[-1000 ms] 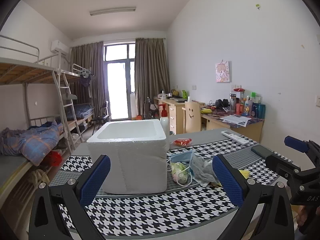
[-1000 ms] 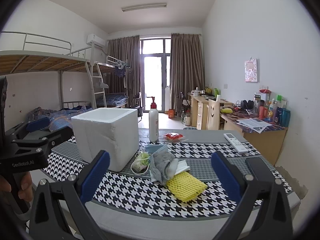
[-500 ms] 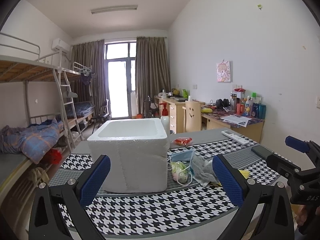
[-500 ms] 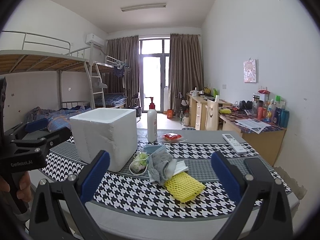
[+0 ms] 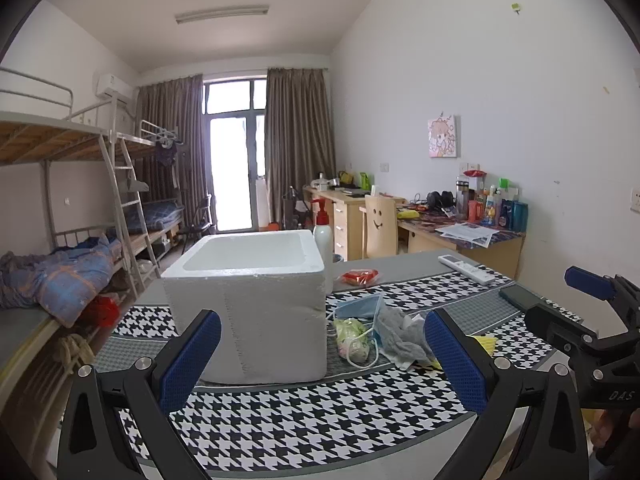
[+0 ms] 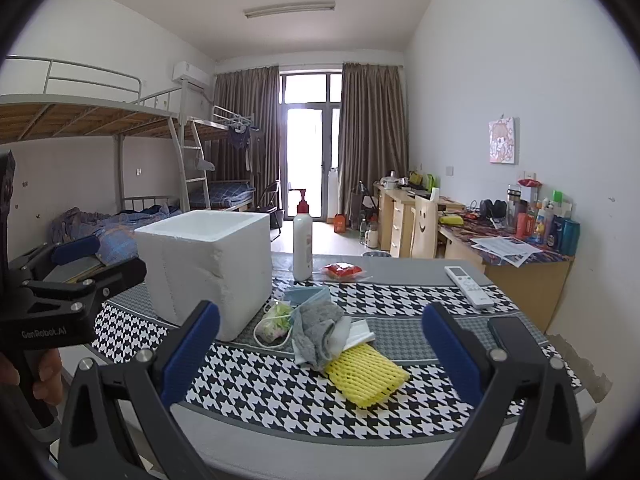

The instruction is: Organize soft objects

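Houndstooth tablecloth (image 6: 280,384), blocky foam box (image 6: 208,268), ribbed yellow netting (image 6: 366,372)

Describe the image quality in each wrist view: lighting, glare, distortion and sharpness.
Left wrist view: even daylight, the balcony door blown out white, fisheye bending of walls and dark corner vignetting; the foam box looks sharp. Right wrist view: same blown-out door and curved edges, soft shadows under the yellow foam net, tabletop in focus.

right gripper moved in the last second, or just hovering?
Yes, slightly. In the right wrist view the foam box and yellow foam net sit a little left of where they were, so the open right gripper has shifted or turned slightly rightward, not closer.
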